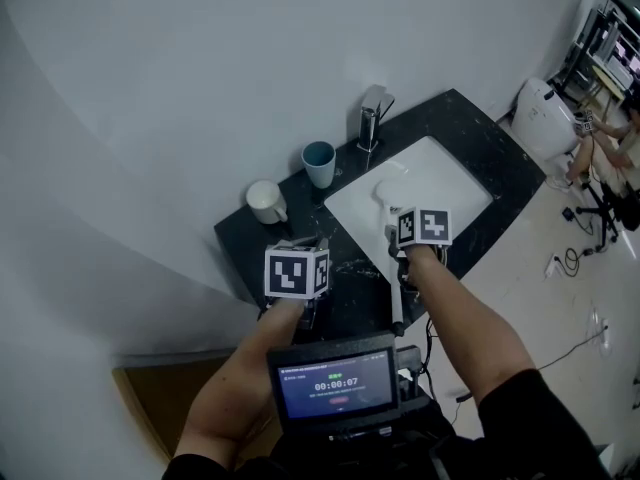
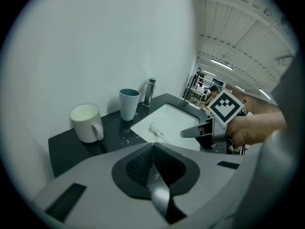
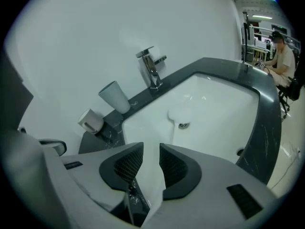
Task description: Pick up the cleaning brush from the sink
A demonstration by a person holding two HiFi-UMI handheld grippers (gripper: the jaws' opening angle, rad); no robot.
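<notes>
The right gripper (image 3: 151, 163) fingers clamped the cleaning brush (image 3: 181, 113) handle. Its head lay ahead of them in the sink (image 3: 224, 109), probably ready for lifting. The left gripper (image 2: 153, 149) fingers were pressed together, empty, kept clear.

**A:** What encloses the scene?

**B:** A plain pale wall (image 1: 200, 68) behind a dark, white-veined counter (image 1: 470, 128); a brown panel (image 1: 150, 408) shows lower left.

**A:** And to the right?

**B:** A pale floor (image 1: 590, 298) with loose cables (image 1: 573, 259), a rounded white unit (image 1: 545, 118), possibly an appliance, a wheeled chair (image 1: 605, 203), and metal racks (image 1: 610, 38) beyond.

**A:** Lighting?

**B:** Strip lights (image 2: 224, 65) on a ribbed white ceiling (image 2: 238, 27).
</notes>
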